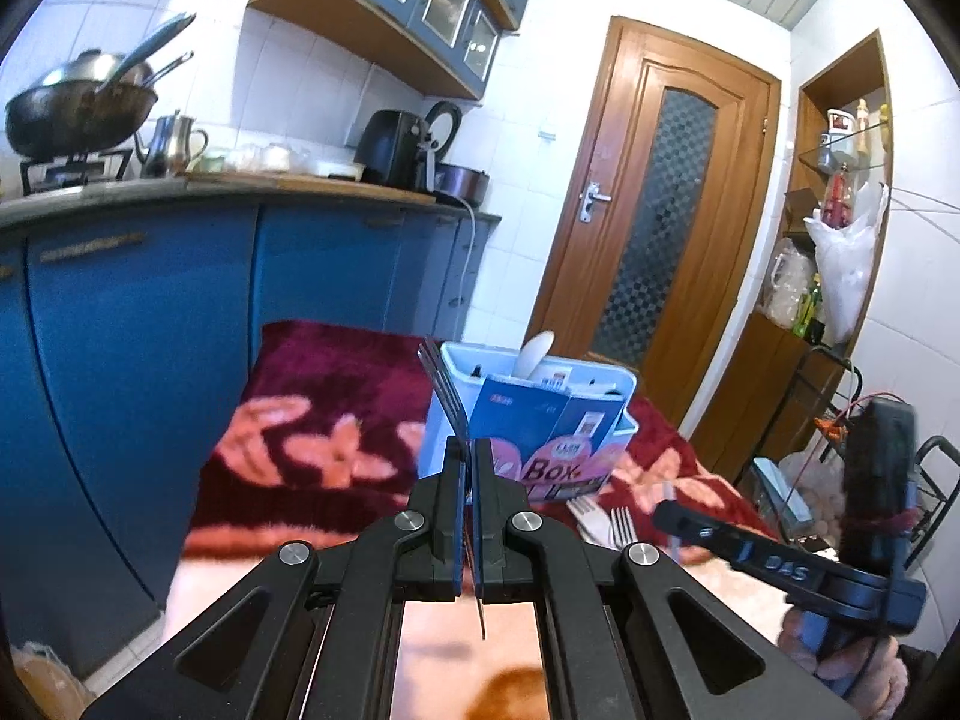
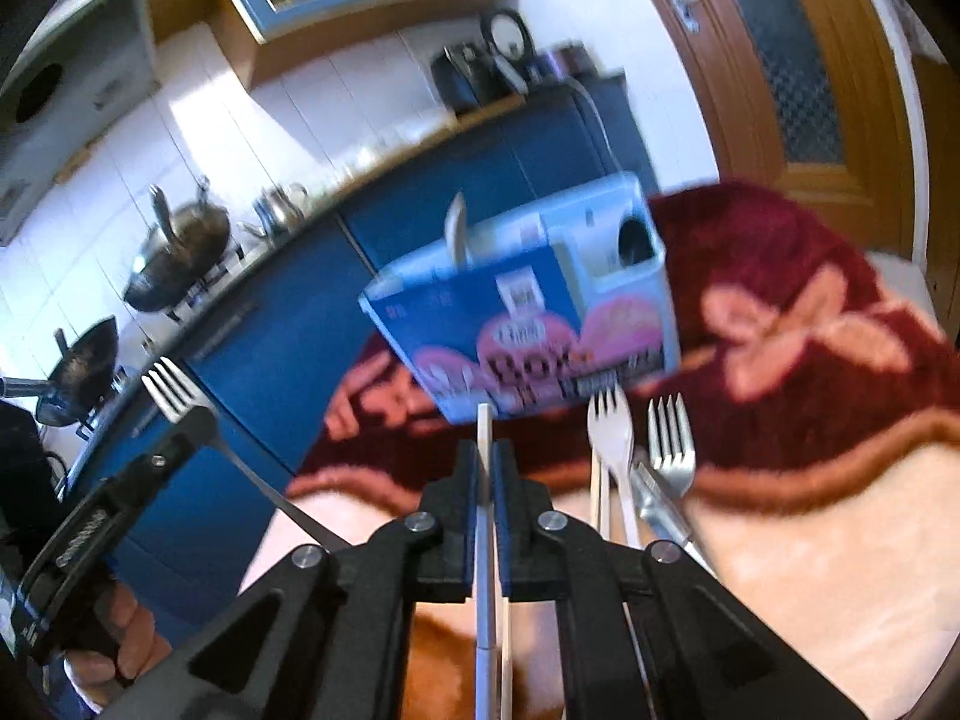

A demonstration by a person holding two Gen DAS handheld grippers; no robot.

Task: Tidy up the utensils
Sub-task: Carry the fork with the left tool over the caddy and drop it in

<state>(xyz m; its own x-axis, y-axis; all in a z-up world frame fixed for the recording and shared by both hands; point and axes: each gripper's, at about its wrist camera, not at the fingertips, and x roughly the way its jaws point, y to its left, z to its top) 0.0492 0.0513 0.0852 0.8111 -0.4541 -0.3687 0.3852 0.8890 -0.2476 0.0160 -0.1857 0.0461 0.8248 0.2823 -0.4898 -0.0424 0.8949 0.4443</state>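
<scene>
Left gripper [image 1: 469,456] clamped on metal fork [image 1: 443,387], tines up, utensil box [image 1: 540,420] just ahead. Right gripper [image 2: 486,456] pinching thin white stick [image 2: 485,540]; two forks [image 2: 642,450] lying just right of it on blanket [image 2: 810,276].

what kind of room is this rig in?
A home kitchen, almost certainly: a wok on a gas stove, a metal kettle on the counter, and blue cabinets below. The utensil box sits on a red floral blanket.
</scene>
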